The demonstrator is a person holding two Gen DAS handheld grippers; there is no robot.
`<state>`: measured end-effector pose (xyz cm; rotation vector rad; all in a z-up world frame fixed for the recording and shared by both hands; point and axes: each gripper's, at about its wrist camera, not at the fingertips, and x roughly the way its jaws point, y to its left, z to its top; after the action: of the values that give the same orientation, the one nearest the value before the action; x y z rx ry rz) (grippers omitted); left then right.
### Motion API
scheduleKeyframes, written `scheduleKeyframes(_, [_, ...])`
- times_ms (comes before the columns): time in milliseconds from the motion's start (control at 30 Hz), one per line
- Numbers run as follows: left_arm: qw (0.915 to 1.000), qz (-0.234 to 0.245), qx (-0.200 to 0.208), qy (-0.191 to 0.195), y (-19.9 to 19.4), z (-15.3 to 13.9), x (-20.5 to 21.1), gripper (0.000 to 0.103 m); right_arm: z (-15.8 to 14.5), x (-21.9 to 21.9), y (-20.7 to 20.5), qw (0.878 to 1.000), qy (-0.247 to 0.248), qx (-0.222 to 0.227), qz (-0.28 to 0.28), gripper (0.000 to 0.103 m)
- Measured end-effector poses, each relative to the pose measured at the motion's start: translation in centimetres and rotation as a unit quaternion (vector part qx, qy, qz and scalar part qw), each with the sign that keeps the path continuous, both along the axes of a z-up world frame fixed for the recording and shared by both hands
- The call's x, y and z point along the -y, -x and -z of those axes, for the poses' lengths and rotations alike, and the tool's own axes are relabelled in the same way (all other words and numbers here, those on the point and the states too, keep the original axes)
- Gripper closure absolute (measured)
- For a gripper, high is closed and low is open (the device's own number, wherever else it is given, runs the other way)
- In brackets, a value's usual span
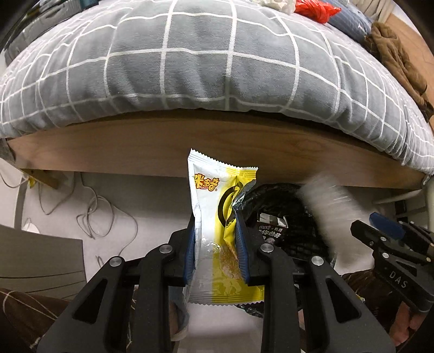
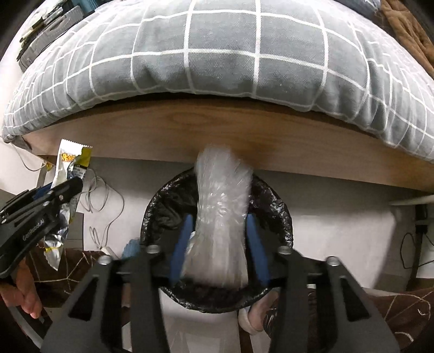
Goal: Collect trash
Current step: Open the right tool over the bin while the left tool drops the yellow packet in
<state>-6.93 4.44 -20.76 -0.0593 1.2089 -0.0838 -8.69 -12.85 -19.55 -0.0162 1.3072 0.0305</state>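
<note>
Bed w/ one grey quilt crossed by white grid lines (image 1: 217, 68) fills the top of both views; its far end is cut off by the fisheye rim. One wooden bed side board (image 1: 135, 146) runs under it; the space beneath the board is dark, can't make out what's there.

One round bin lined w/ a crinkled black plastic bag (image 2: 274, 214) stands on the pale floor just in front of the board. Its middle and near rim are hidden by the right gripper's arms and by the clear bag. In the left wrist view one dark printed carton (image 1: 272, 226) lies inside the bin, partly cut off by the gripper.

One clear, crumpled plastic bag (image 2: 222, 217) hangs over the bin opening between the blue pads of the right gripper (image 2: 220, 230). Jaws stand spread; bag is motion-blurred, so can't tell if the pads touch it.

One white-and-yellow foil snack wrapper (image 1: 217, 217) stands upright, pinched by the left gripper (image 1: 215, 239), just left of the bin, above the floor. Its bottom edge is hidden behind the gripper body.

Thin grey cables (image 1: 103, 214) loop on the floor at left; count unclear. One red crumpled plastic piece (image 1: 317, 9) on the bed, cut off at the frame top.
</note>
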Motion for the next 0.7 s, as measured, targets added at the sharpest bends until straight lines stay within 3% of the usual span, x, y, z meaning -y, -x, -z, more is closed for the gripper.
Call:
scheduleKeyframes(67, [1.0000,0.003,-0.001,0.000,-0.2,0.2,0.4,0.078,0.0,0.5,0.0,1.000,0.003,0.003,0.008,0.036])
scheduleKeyframes(167, [0.9999,0.013,-0.004,0.000,-0.6,0.7,1.4,0.078,-0.1,1.5,0.2,0.999,0.017,0.010,0.029,0.021])
scheduleKeyframes(433, [0.9984,0.055,-0.011,0.001,-0.9,1.3,6.4,0.078,-0.7,5.9,1.5,0.996,0.040,0.027,0.070,0.010])
scheduleKeyframes(700, [0.9946,0.103,-0.016,-0.001,-0.8,1.6,11.8,0.078,-1.4,10.9,2.8,0.990,0.050,0.037,0.127,0.009])
